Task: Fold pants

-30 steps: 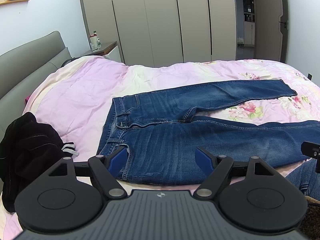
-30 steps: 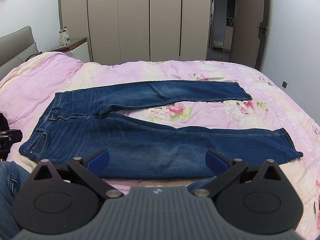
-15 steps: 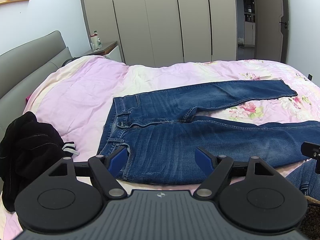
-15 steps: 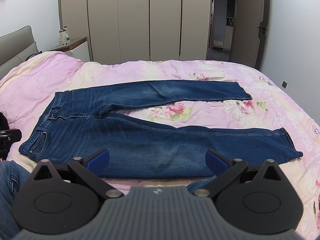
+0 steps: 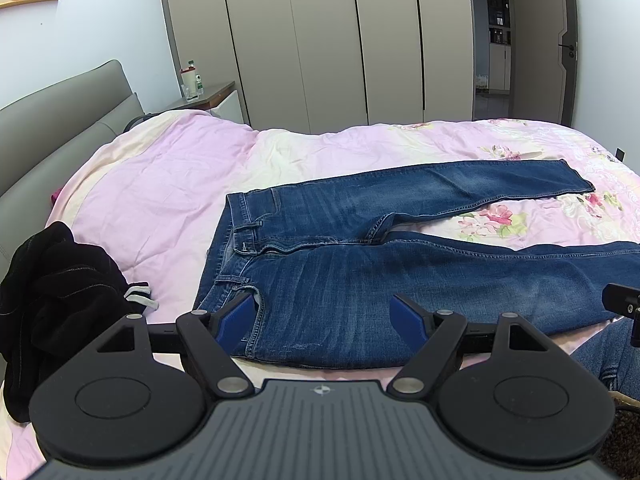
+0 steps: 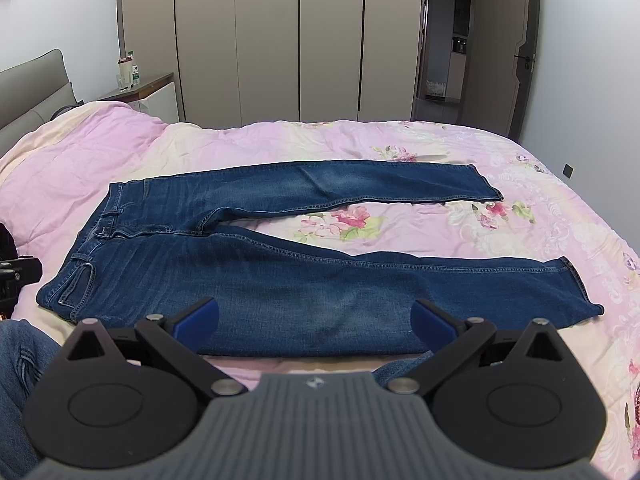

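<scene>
Nothing moved; jeans (image 6: 280, 280) lie flat.

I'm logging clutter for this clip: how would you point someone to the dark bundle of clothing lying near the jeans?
Start at the bed's pink quilt and find the grey headboard on its left side. Below it, near the quilt's front left edge, sits the black garment, crumpled in a heap left of the jeans' waistband. Unlike the flat blue jeans, it is black and bunched, with a white striped cuff showing.
</scene>
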The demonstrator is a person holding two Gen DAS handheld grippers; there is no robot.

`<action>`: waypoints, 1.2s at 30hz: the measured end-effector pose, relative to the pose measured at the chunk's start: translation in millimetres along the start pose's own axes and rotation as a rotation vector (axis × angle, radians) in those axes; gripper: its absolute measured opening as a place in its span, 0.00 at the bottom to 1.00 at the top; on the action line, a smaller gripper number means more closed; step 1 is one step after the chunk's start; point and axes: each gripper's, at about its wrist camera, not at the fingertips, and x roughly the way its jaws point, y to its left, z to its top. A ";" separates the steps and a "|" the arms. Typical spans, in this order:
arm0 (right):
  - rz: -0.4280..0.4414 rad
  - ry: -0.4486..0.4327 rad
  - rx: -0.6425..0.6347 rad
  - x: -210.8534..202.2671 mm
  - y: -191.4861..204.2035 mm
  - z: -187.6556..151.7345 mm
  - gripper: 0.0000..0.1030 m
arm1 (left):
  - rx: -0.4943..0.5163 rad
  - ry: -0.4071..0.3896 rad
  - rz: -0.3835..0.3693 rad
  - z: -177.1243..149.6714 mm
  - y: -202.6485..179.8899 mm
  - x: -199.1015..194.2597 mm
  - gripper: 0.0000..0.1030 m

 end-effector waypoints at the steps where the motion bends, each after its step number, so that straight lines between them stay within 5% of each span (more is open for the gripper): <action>1: -0.001 0.000 -0.001 0.2 0.7 -0.2 0.95 | -0.001 0.000 0.000 0.0 0.0 0.1 0.88; 36: 0.007 0.008 -0.014 2.9 5.1 -0.7 0.95 | -0.002 0.009 -0.001 -2.5 1.2 1.3 0.88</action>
